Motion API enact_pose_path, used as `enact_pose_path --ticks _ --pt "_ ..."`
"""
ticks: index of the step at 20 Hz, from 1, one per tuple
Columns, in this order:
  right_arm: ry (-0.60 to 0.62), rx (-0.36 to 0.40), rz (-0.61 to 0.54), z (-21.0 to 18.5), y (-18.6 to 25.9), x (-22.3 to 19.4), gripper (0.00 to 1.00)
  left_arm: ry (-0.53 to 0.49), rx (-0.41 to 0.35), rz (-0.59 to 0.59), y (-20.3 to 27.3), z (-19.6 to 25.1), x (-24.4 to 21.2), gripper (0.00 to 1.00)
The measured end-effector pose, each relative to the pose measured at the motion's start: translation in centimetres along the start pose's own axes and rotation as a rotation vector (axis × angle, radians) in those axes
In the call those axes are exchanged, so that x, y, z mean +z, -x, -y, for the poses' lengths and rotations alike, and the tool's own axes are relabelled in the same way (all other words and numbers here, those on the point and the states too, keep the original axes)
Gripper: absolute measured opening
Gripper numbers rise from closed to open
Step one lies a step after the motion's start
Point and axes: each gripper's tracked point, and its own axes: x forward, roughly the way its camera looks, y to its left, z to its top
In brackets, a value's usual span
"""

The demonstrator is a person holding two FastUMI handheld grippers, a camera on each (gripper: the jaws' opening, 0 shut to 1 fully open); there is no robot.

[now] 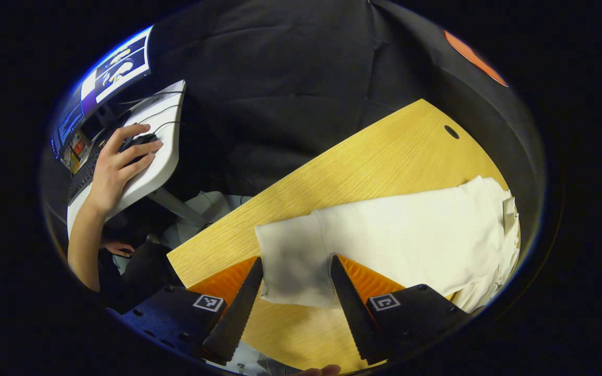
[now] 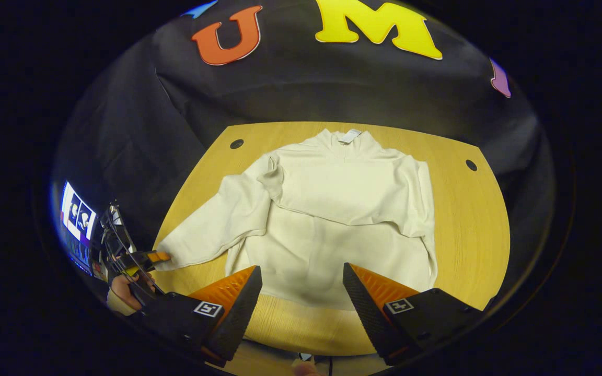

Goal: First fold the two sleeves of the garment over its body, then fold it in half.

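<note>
Both hand-held grippers [image 1: 296, 263] [image 2: 302, 274] gape wide, empty, w/ soft cream garment [image 2: 327, 209] flat on wood-grain table [image 2: 468, 219].

Left gripper [image 1: 296, 271]: black housing, square tag markers, serrated fingers [image 1: 238, 308].

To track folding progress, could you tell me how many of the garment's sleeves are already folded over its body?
1. One sleeve lies across the garment body; the other sleeve still stretches out on the table toward the left gripper.
</note>
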Motion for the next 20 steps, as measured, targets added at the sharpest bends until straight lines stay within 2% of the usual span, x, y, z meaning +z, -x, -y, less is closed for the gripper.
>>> enact_pose_path --ticks 1,2,3,4,5,6,7,10,11,12,14,16,19,20 --pt "-0.017 -0.002 -0.001 0.3 0.0 -0.1 0.96 -0.010 -0.006 -0.012 0.1 0.1 0.1 0.89" --pt "-0.034 -0.005 -0.002 0.6 0.1 -0.3 0.93 -0.025 -0.013 -0.028 -0.1 0.1 0.1 0.79" --pt "-0.050 -0.008 0.001 1.0 0.3 -0.4 0.96 -0.035 -0.019 -0.044 -0.1 0.1 0.1 0.82" --pt "-0.064 -0.015 0.007 1.7 0.5 -0.4 0.93 -0.040 -0.028 -0.061 -0.1 0.2 0.1 0.72" --pt "-0.079 -0.019 0.017 2.3 0.8 -0.4 0.96 -0.044 -0.038 -0.078 -0.2 0.4 0.2 0.67" --pt "-0.091 -0.026 0.026 3.1 1.1 -0.4 0.96 -0.041 -0.052 -0.093 -0.2 0.7 0.2 0.70" --pt "-0.101 -0.036 0.038 4.0 1.5 -0.4 0.96 -0.025 -0.070 -0.108 -0.3 0.9 0.2 0.51" --pt "-0.141 -0.057 0.056 6.7 2.4 -1.0 0.93 0.021 -0.068 -0.142 -0.2 1.2 0.3 0.20" --pt "-0.160 -0.061 0.059 7.6 2.6 -1.2 0.96 0.009 -0.059 -0.144 -0.1 1.3 0.4 0.16" --pt "-0.179 -0.070 0.061 8.6 2.8 -1.4 0.93 -0.001 -0.045 -0.146 -0.1 1.2 0.5 0.14" --pt "-0.227 -0.125 0.070 11.6 3.1 -1.5 0.96 -0.023 -0.028 -0.159 0.4 1.5 0.5 0.08" --pt "-0.267 -0.125 0.067 13.0 3.2 -1.5 0.93 -0.056 -0.018 -0.138 1.3 2.1 1.4 0.05" --pt "-0.288 -0.099 0.081 14.3 3.3 -1.5 0.93 -0.119 -0.011 -0.107 3.7 4.2 3.2 0.04" --pt "-0.294 -0.090 0.081 14.9 3.4 -1.5 0.96 -0.152 -0.018 -0.100 4.7 5.3 3.8 0.04"
